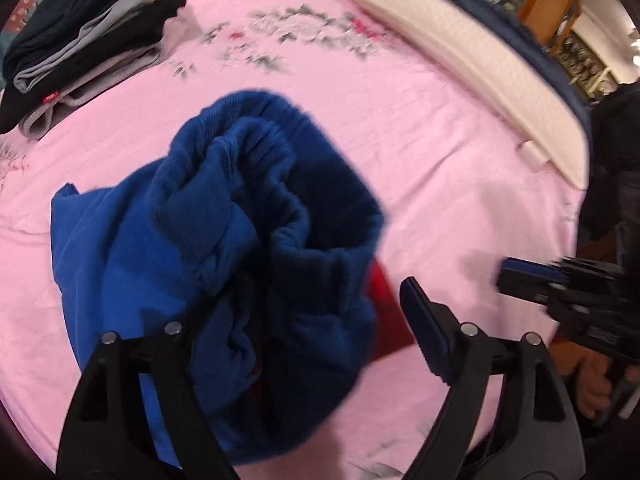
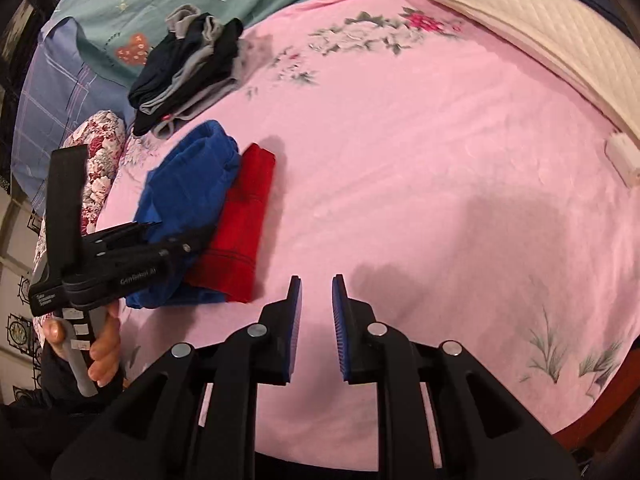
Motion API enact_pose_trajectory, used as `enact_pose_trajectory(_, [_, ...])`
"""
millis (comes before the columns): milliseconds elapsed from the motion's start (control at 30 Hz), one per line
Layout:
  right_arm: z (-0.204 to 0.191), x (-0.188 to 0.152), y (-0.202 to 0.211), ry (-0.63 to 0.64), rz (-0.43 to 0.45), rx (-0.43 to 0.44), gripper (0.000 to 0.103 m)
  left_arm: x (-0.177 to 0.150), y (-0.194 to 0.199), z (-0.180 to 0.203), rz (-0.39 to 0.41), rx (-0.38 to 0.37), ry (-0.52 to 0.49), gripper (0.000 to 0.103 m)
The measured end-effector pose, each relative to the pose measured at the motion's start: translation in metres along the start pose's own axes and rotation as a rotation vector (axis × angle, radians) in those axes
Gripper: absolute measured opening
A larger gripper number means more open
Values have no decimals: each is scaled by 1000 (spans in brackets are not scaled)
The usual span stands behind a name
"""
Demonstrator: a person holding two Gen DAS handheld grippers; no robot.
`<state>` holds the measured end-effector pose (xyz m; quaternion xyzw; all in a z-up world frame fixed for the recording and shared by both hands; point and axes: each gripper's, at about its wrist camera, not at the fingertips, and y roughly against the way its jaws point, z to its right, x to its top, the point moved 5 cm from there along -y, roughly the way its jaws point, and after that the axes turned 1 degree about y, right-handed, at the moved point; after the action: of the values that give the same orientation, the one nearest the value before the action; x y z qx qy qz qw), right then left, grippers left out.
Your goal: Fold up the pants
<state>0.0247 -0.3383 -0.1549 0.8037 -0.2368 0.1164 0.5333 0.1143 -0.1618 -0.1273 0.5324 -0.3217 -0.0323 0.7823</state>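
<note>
Blue pants [image 1: 240, 248] lie bunched on the pink bed sheet [image 1: 420, 152], partly over a folded red cloth [image 1: 386, 312]. My left gripper [image 1: 328, 312] is open, its jaws wide apart around the bunched waistband; the left finger is hidden by the fabric and the right fingertip [image 1: 420, 320] stands clear of it. In the right wrist view the blue pants [image 2: 188, 192] and red cloth [image 2: 244, 216] lie at the left, with the left gripper [image 2: 168, 244] over them. My right gripper [image 2: 316, 320] is open with a narrow gap, empty, above bare sheet [image 2: 440, 160].
A stack of folded dark and grey clothes [image 1: 88, 40] [image 2: 192, 68] sits at the far left. A white quilted pad [image 1: 480, 68] [image 2: 540, 32] lines the bed's right side. A teal blanket [image 2: 160, 0] and a floral pillow [image 2: 100, 160] lie at the left.
</note>
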Motion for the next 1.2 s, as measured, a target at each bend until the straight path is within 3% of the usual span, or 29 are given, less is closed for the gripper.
enact_pose_trajectory(133, [-5,8,-3,26,-17,-11,18,-2,65,-9,131,-154,55,89])
enact_pose_trajectory(233, [-23,23,5,87,10,-7,18,-12,100,-43,225,-105,148,92])
enact_pose_trajectory(267, [-34,30,7,114,24,2,18,-18,107,-61,243,-59,194,90])
enact_pose_trajectory(333, [-56,42,9,167,42,27,18,-28,110,-84,248,-36,262,84])
enact_pose_trajectory(400, [-93,55,8,245,50,78,18,-34,102,-94,207,-87,304,43])
enact_pose_trajectory(467, [-128,67,4,317,44,130,18,-38,88,-95,164,-127,317,19])
enact_pose_trajectory(500, [-148,73,-2,355,35,158,18,-39,79,-95,143,-135,323,16])
enact_pose_trajectory(600, [-194,88,-32,423,-21,199,18,-45,47,-90,83,-157,330,16])
enact_pose_trajectory(667, [-204,92,-55,447,-51,155,18,-54,32,-88,41,-150,327,16])
enact_pose_trajectory(800, [-166,79,-90,407,-150,-98,18,-64,25,-93,15,-190,334,16])
enact_pose_trajectory(900, [-126,56,-81,342,-184,-120,18,-66,11,-98,-20,-216,363,16])
enact_pose_trajectory(1000, [-104,43,-81,282,-191,-55,18,-61,14,-93,-16,-179,335,16])
enact_pose_trajectory(1067, [-105,44,-85,297,-197,-65,18,-63,23,-89,-4,-144,317,16])
enact_pose_trajectory(1200, [-141,58,-70,454,-204,-143,20,-68,42,-85,38,-138,306,38])
